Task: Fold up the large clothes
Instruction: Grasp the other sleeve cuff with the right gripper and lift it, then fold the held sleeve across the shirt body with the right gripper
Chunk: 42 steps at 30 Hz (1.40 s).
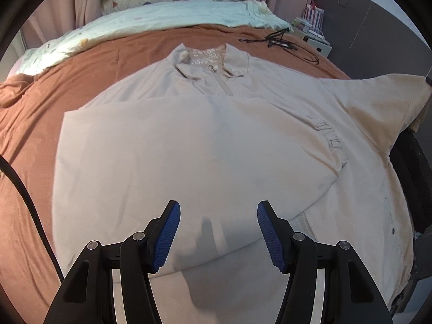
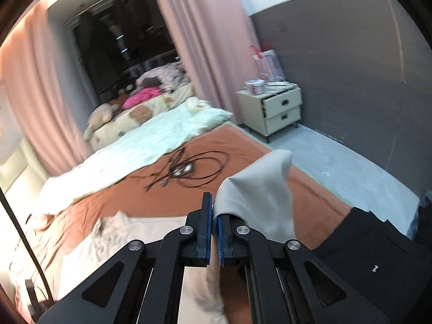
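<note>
A large beige zip-neck top (image 1: 205, 145) lies front-up on the rust-brown bedspread (image 1: 32, 140), collar at the far end. Its left sleeve is folded across the chest. Its right sleeve (image 1: 383, 100) is lifted off the bed at the right. My left gripper (image 1: 218, 210) is open and empty, hovering over the lower middle of the top. My right gripper (image 2: 214, 208) is shut on the right sleeve (image 2: 259, 186) and holds its end up above the bed; the cloth stands up past the fingertips.
A tangle of black cables (image 1: 280, 41) (image 2: 186, 170) lies on the bedspread beyond the collar. A pale green quilt (image 1: 172, 16) and pillows lie at the head of the bed. A cream nightstand (image 2: 275, 108) stands by the grey wall. A black cord (image 1: 24, 197) runs along the left.
</note>
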{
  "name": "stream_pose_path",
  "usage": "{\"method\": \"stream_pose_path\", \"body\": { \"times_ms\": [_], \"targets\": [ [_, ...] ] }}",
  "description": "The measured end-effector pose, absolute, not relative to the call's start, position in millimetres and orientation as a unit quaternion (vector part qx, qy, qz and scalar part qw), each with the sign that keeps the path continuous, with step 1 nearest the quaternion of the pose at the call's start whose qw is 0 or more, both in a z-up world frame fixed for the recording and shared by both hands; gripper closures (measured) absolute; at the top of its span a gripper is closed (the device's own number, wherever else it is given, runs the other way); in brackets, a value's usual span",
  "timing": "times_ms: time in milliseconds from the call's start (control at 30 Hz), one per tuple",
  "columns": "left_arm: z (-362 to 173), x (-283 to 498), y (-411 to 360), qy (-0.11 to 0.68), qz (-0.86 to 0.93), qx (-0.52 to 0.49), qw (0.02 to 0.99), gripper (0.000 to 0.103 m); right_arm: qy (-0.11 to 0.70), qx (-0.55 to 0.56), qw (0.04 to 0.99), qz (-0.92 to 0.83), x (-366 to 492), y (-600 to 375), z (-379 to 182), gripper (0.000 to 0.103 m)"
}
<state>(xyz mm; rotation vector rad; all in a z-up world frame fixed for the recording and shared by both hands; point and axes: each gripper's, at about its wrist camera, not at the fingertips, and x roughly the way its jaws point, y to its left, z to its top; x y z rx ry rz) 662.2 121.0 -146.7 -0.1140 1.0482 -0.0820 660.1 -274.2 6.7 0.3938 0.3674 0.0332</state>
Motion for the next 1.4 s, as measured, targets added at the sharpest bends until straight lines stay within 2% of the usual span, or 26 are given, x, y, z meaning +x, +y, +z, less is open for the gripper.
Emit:
{"method": "stream_pose_path", "body": {
  "times_ms": [267,600,767,900,967,1000,1033,1067,1100,1133,1167,1400],
  "targets": [
    [-105,632,138,0.484,-0.024,-0.061,0.873,0.041,0.207,0.139,0.965,0.08,652,-223,12,0.103],
    [-71,591,156,0.469,0.001,-0.05,0.882,0.041,0.265,0.092,0.946,0.164,686,-188,-3,0.103],
    [-66,572,167,0.468,0.013,-0.06,0.881,0.041,0.306,0.1,0.928,0.189,702,-148,-29,0.102],
    [-68,560,174,0.478,0.023,-0.067,0.876,0.041,0.38,0.132,0.894,0.198,721,-120,-71,0.101],
    [-69,556,177,0.483,0.027,-0.069,0.872,0.041,0.404,0.145,0.88,0.204,723,-112,-86,0.092],
    [-68,553,179,0.485,0.028,-0.07,0.871,0.041,0.414,0.152,0.873,0.21,723,-110,-91,0.071],
    [-68,550,179,0.486,0.029,-0.07,0.871,0.041,0.418,0.157,0.869,0.214,721,-107,-93,0.037],
    [-68,548,180,0.487,0.029,-0.07,0.87,0.037,0.417,0.164,0.866,0.224,717,-108,-95,0.028],
    [-68,546,181,0.488,0.029,-0.069,0.87,0.032,0.415,0.166,0.864,0.231,712,-111,-95,0.026],
    [-68,543,182,0.486,0.03,-0.069,0.871,0.023,0.417,0.167,0.861,0.238,707,-115,-95,0.026],
    [-68,541,182,0.483,0.03,-0.068,0.872,0.019,0.419,0.172,0.857,0.245,704,-120,-98,0.026],
    [-77,539,182,0.48,0.021,-0.075,0.874,0.019,0.376,0.229,0.867,0.232,675,-214,-96,0.026]
  ]
}}
